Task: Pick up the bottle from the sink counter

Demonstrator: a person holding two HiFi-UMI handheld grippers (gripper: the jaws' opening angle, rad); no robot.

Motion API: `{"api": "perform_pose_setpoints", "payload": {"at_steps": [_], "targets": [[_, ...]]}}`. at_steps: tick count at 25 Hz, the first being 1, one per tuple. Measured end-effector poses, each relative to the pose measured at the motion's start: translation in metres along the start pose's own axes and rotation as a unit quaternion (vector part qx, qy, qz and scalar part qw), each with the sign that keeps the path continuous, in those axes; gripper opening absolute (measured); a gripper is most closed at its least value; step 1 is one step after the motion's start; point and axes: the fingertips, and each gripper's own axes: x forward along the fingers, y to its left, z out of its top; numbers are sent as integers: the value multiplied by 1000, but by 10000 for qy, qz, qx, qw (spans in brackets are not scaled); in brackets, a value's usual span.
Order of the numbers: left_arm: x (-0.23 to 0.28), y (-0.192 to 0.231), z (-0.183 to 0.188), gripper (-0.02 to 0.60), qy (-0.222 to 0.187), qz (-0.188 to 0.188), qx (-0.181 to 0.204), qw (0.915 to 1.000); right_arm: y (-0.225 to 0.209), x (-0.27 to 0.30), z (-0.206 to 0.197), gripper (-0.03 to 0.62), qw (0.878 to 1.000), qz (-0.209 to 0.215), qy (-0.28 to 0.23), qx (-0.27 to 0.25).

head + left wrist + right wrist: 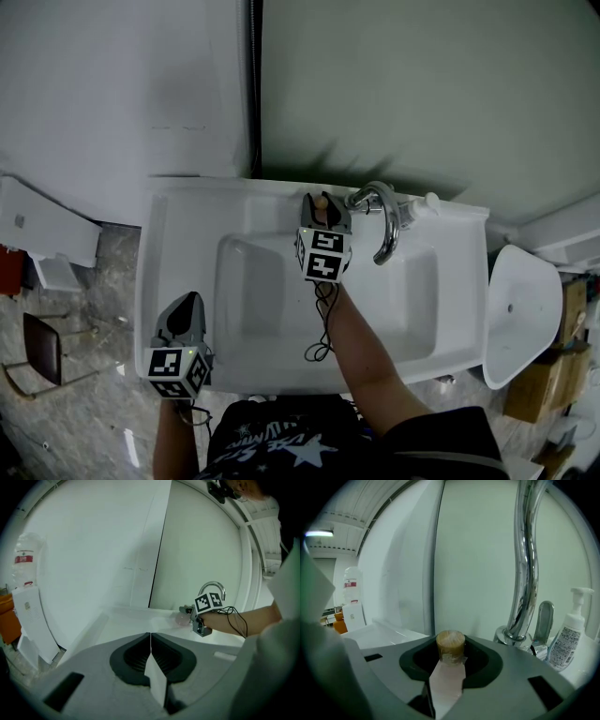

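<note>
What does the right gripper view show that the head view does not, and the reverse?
Only the right gripper view: the bottle's pale body filling the gap between the fingers. Only the head view: the left gripper over the sink's left rim, and the person's forearm. Both: the bottle's brown stopper, the chrome faucet, the white pump bottle.
</note>
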Motion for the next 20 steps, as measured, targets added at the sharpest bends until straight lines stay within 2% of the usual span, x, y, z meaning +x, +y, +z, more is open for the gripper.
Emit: {"api": "perform_pose_setpoints", "payload": {"at_steps": [8,16,20], "targets": [[-25,-7,-5,21,-153,0,25,9999,16,-39,7,129,9994,276,-154,-128],[-77,-17,-17,21,-300,-83,36,9995,39,-110,23,129,9979,484,-399,-126],[-106,-21,-24,21,-455,-108,160,9988,47,-152,28,129,9971,557,-513,-91]]}}
